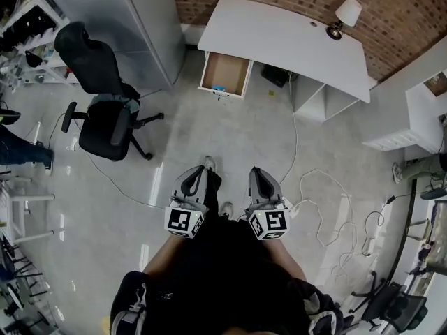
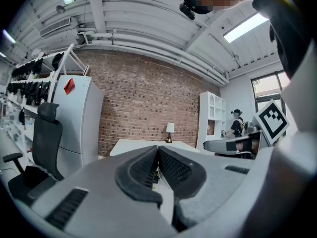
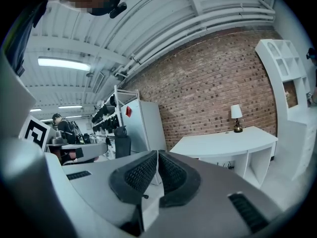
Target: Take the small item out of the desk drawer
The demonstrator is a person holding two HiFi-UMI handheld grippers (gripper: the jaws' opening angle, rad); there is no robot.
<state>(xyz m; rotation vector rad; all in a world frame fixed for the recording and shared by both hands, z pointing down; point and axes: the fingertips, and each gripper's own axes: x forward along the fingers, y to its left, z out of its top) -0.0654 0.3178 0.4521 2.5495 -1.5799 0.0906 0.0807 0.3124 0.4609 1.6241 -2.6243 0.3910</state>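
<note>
A white desk [image 1: 293, 44] stands against the brick wall, far ahead of me. Its wooden drawer [image 1: 225, 73] is pulled open at the desk's left end, and a small blue item [image 1: 218, 88] lies at the drawer's front edge. My left gripper [image 1: 198, 176] and right gripper [image 1: 261, 180] are held side by side close to my body, well short of the desk. Both are shut with nothing between the pads. The left gripper [image 2: 157, 155] and the right gripper [image 3: 157, 162] point level toward the desk [image 2: 143, 145] [image 3: 223, 140].
A black office chair [image 1: 105, 110] stands at the left, a grey cabinet [image 1: 143, 19] behind it. A lamp [image 1: 343, 16] sits on the desk's right end. Cables [image 1: 328, 201] trail over the floor at right. White shelves [image 1: 426, 117] stand at far right. A person [image 3: 62, 125] stands at the left.
</note>
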